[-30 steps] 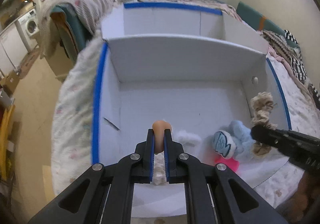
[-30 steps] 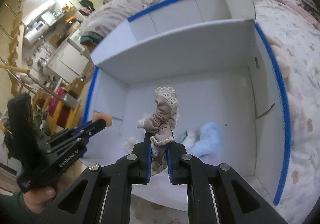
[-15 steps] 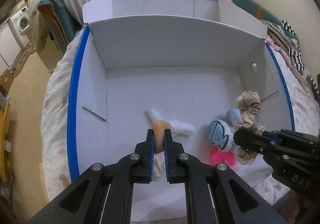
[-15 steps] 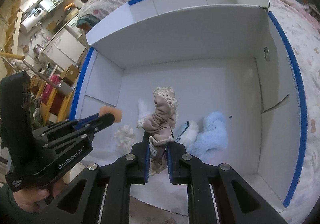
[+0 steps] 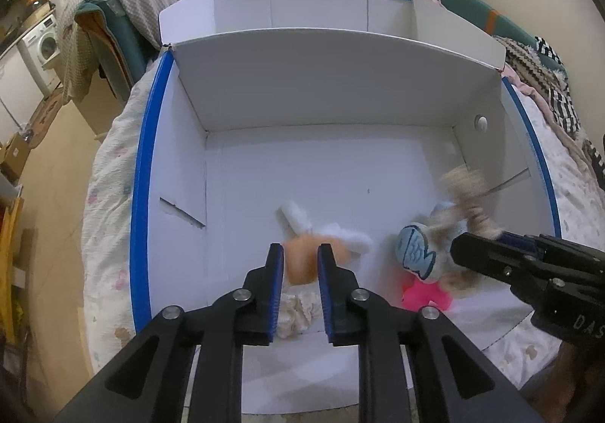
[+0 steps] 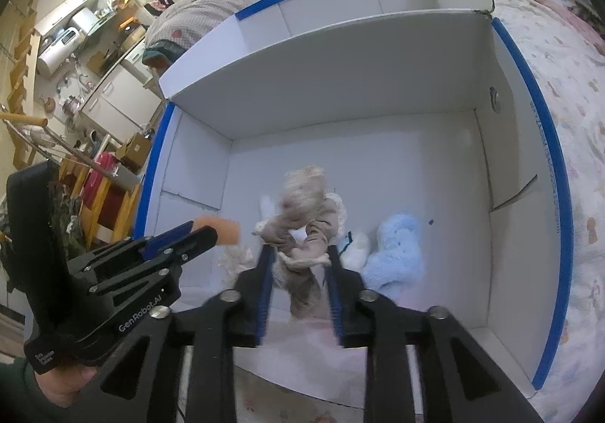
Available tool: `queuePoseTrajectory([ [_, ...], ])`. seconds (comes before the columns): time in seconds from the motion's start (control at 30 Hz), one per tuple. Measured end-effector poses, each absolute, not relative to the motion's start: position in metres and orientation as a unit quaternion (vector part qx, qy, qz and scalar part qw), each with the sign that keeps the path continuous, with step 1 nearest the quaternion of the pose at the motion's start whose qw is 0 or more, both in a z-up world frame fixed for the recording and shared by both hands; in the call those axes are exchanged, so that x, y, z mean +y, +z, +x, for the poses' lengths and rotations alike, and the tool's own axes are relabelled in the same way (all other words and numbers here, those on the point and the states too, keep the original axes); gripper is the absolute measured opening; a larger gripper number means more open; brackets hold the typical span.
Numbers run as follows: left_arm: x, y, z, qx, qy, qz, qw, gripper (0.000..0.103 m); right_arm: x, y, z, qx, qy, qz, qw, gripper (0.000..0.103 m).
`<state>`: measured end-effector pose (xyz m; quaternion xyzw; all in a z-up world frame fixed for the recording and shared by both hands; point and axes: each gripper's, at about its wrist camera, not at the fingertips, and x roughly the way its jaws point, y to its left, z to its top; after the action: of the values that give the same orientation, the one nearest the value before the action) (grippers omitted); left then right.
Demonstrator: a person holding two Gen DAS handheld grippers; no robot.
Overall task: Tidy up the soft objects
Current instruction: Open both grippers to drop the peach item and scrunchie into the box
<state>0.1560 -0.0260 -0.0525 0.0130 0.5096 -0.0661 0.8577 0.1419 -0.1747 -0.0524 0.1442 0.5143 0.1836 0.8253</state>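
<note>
A white box with blue tape edges (image 5: 147,173) (image 6: 548,173) lies on a bed. My left gripper (image 5: 300,253) is over its near side with jaws parted. An orange soft piece (image 5: 298,260) sits blurred between them, also seen in the right wrist view (image 6: 221,230). My right gripper (image 6: 298,253) has its jaws parted too, and a beige lace-trimmed scrunchie (image 6: 302,211) is blurred between them, seen also in the left wrist view (image 5: 469,192). On the box floor lie a light blue plush (image 6: 397,253), a white fluffy toy (image 5: 325,230), a pink item (image 5: 427,294) and a cream scrunchie (image 5: 298,313).
The box has a raised back flap (image 5: 340,75) and a second compartment behind it (image 5: 314,11). The floral bedspread (image 6: 578,90) surrounds the box. A washing machine (image 5: 43,45) and the floor are at the left, and kitchen shelving (image 6: 75,45) lies beyond.
Both grippers have opened. The orange piece and the beige scrunchie, held tight before, now sit loose and blurred between parted jaws. Both grippers have moved lower over the box.
</note>
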Motion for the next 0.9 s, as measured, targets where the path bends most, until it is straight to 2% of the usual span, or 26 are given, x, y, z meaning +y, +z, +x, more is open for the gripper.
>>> queuePoseTrajectory([
  [0.03, -0.027, -0.052, 0.156, 0.510, -0.067, 0.014, 0.858, 0.016, -0.175, -0.053, 0.142, 0.516, 0.184, 0.145, 0.824, 0.050],
  [0.1, -0.026, -0.052, 0.156, 0.511, -0.068, 0.014, 0.856, 0.020, -0.176, -0.054, 0.142, 0.517, 0.184, 0.148, 0.823, 0.065],
  [0.17, -0.025, -0.051, 0.156, 0.511, -0.068, 0.010, 0.857, 0.033, -0.179, -0.052, 0.142, 0.511, 0.184, 0.157, 0.825, 0.065],
  [0.2, -0.024, -0.050, 0.156, 0.509, -0.066, 0.008, 0.858, 0.037, -0.181, -0.051, 0.143, 0.508, 0.184, 0.164, 0.825, 0.070],
  [0.23, -0.023, -0.048, 0.156, 0.506, -0.064, 0.007, 0.860, 0.047, -0.184, -0.050, 0.143, 0.507, 0.183, 0.171, 0.825, 0.075],
  [0.27, -0.022, -0.047, 0.155, 0.502, -0.062, 0.006, 0.862, 0.054, -0.186, -0.049, 0.143, 0.505, 0.179, 0.178, 0.826, 0.076],
  [0.37, -0.021, -0.043, 0.154, 0.494, -0.059, 0.004, 0.867, 0.057, -0.196, -0.048, 0.144, 0.495, 0.170, 0.203, 0.827, 0.078],
  [0.9, -0.023, -0.041, 0.152, 0.488, -0.036, 0.029, 0.872, 0.059, -0.191, -0.046, 0.146, 0.503, 0.156, 0.179, 0.831, 0.080],
])
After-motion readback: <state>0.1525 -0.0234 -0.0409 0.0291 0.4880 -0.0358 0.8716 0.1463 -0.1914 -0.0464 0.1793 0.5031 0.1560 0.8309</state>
